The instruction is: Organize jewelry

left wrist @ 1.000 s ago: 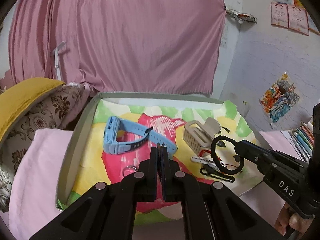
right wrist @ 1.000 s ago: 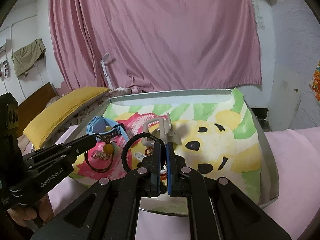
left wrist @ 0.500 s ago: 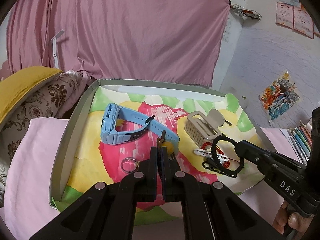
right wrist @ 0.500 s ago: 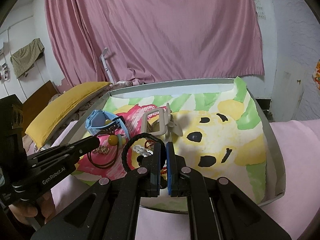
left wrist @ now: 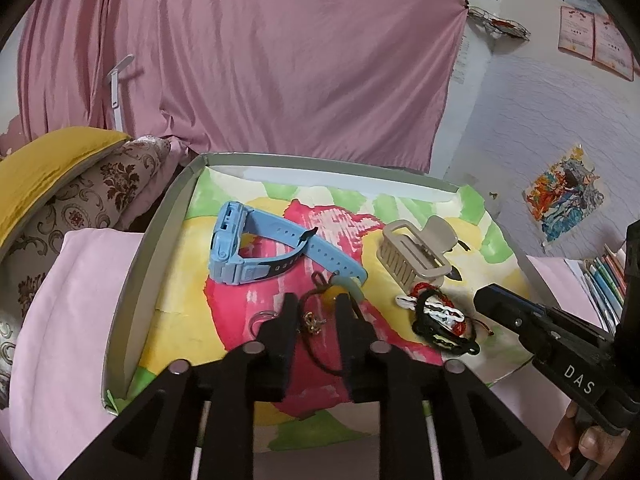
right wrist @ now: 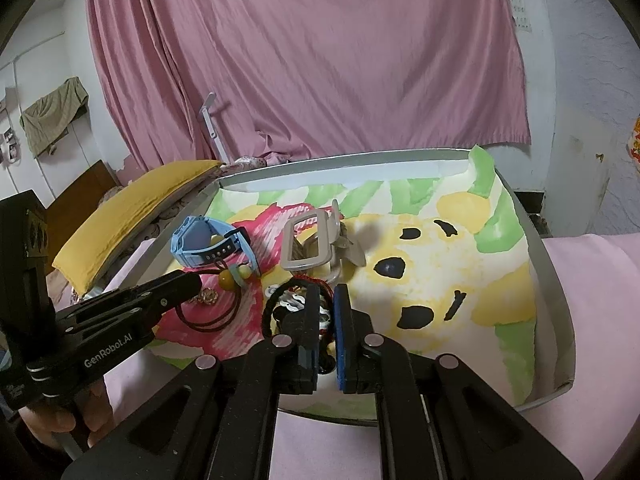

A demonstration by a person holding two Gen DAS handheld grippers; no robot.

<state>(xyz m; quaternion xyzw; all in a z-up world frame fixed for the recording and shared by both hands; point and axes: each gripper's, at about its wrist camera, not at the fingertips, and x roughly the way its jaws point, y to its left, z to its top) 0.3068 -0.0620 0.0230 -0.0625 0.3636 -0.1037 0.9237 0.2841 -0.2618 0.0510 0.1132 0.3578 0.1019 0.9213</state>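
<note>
1. Pink curtain: hangs behind everything, far beyond both tongs.
2. Tray: grey-rimmed, lined with a painted sheet in yellow, green and pink; lies directly ahead of both tongs.
3. Yellow pillow: left of the tray, well left of the left tongs.
4. Left tongs: spread, tips low over the pink patch, one on either side of a small gold charm.
5. Right tongs: slightly parted, nothing visibly pinched; tips beside the black braided bracelet, contact unclear.
6. Blue watch: ahead and left of the left tongs.
7. Beige hair claw: ahead and right of the left tongs, just beyond the right tongs.
8. Dark cord necklace with yellow bead: bead just ahead of the left tongs, between the tips.
9. Small ring: just left of the left tongs.
</note>
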